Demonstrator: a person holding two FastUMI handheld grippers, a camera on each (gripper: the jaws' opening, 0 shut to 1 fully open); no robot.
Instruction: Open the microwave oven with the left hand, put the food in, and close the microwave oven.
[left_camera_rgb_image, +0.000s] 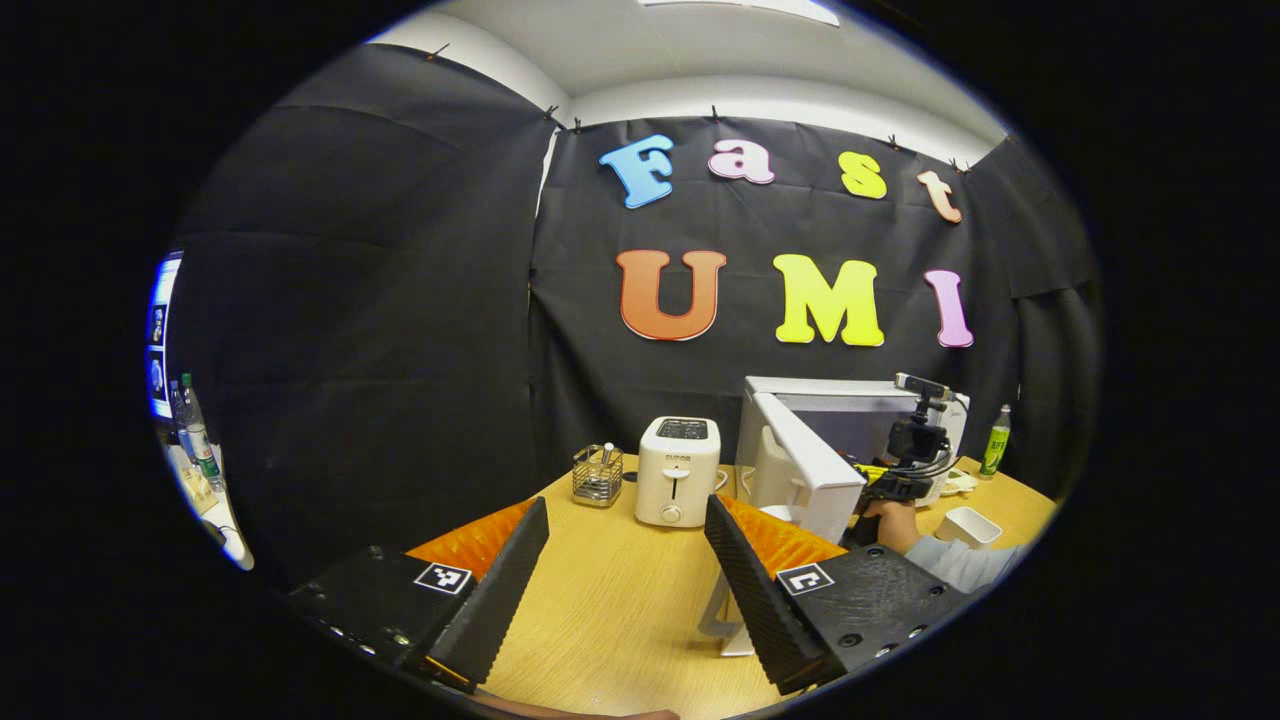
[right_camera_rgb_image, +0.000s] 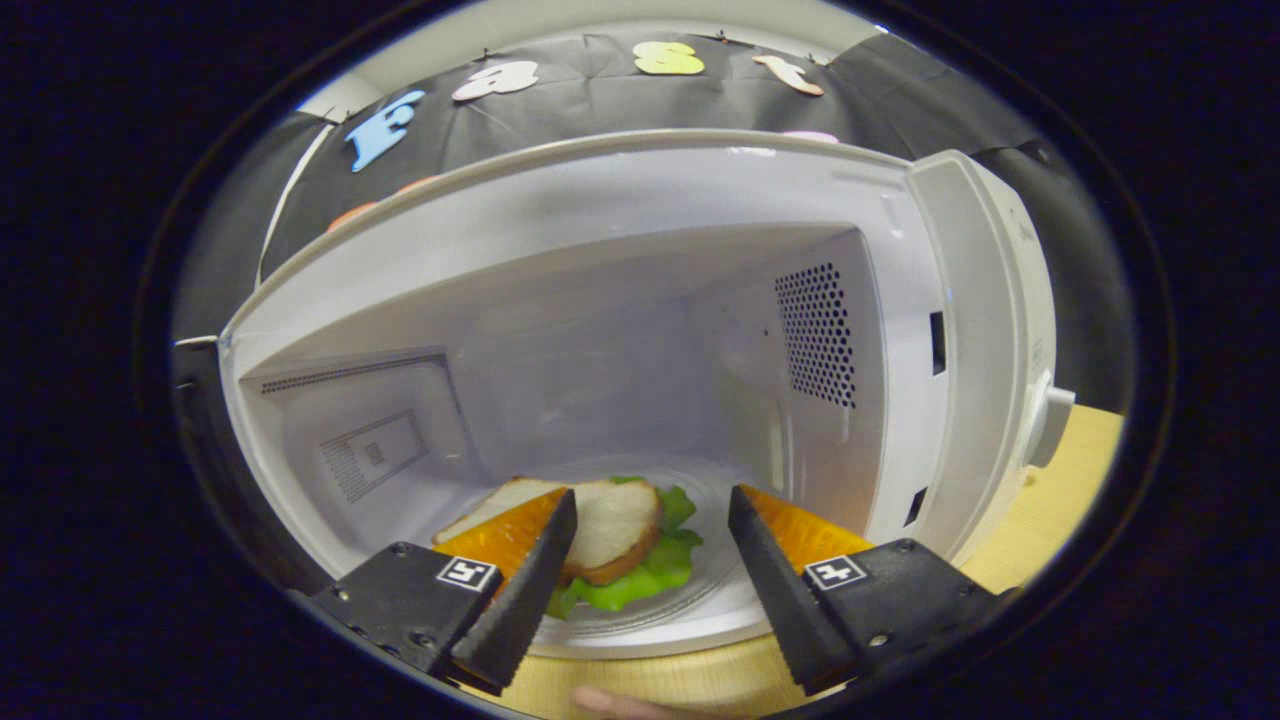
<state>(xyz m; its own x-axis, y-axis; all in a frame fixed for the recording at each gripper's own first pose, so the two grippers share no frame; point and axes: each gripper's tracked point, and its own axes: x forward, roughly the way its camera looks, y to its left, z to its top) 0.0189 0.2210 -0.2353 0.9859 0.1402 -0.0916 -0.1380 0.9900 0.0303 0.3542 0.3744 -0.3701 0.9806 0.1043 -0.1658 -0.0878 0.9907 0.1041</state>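
The food is a sandwich (right_camera_rgb_image: 610, 535): a slice of pale bread with a brown crust over ruffled green lettuce. It lies on the glass turntable (right_camera_rgb_image: 700, 590) inside the microwave oven (right_camera_rgb_image: 640, 330), toward the left front of the white cavity. The right gripper (right_camera_rgb_image: 650, 545) stands at the cavity mouth with its jaws spread apart and nothing between them; its left finger overlaps the sandwich's edge in the picture, though whether it touches the bread is hard to tell.

The left gripper view takes in the wooden table (left_camera_rgb_image: 620, 600) from farther back. There the microwave oven (left_camera_rgb_image: 850, 420) has its door (left_camera_rgb_image: 805, 470) swung wide, and the right gripper (left_camera_rgb_image: 915, 450), with the hand (left_camera_rgb_image: 885, 520) holding it, reaches toward the opening. The left gripper (left_camera_rgb_image: 625, 560) hangs over the table, fingers wide and empty. A white toaster (left_camera_rgb_image: 678, 470) and a small wire holder (left_camera_rgb_image: 597, 475) stand left of the oven, a white dish (left_camera_rgb_image: 968, 525) and a green bottle (left_camera_rgb_image: 995, 440) to its right
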